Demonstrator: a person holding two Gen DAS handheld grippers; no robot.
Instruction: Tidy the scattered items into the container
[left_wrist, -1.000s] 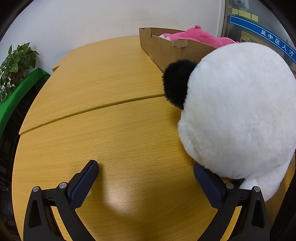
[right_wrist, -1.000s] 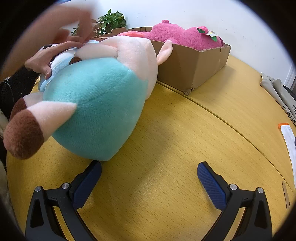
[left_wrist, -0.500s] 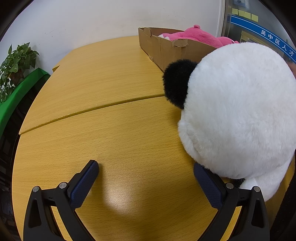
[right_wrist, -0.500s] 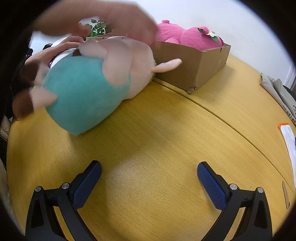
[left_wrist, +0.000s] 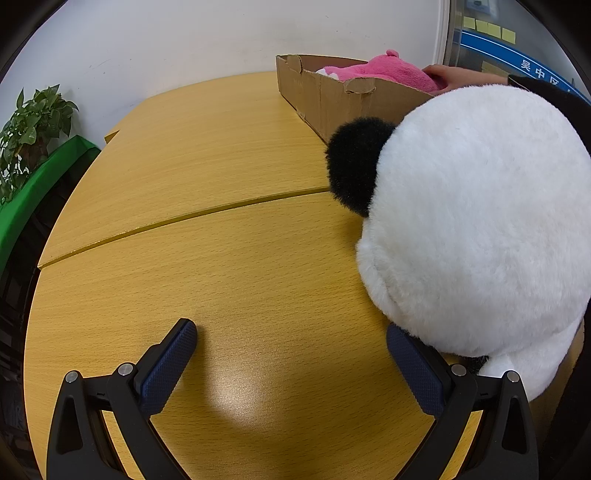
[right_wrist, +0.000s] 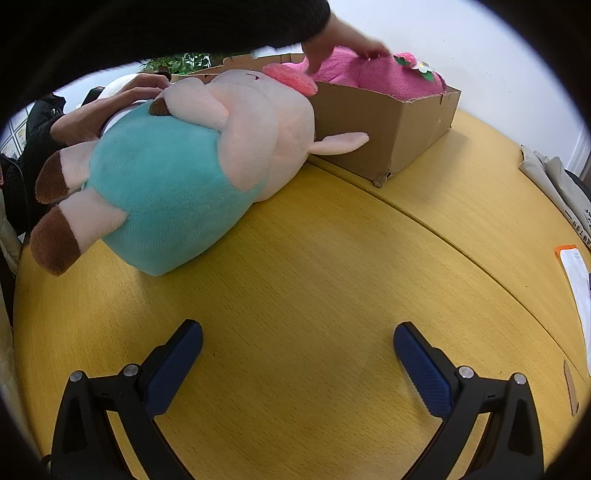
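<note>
A fluffy round panda plush (left_wrist: 476, 229) is lying by the left gripper (left_wrist: 291, 354), jaws gaping wide, empty. A teal-bodied pig plush (right_wrist: 184, 166) is leaning against the corrugated cardboard box (right_wrist: 391, 125); the right gripper (right_wrist: 297, 354) is likewise gaping wide.

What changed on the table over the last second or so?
In the right wrist view the pig plush was shifted away from the camera, toward the cardboard box. A bare hand reached over and now rests on the pink plush in the box. The panda plush, box and both grippers, jaws wide open and empty, stayed put.
</note>
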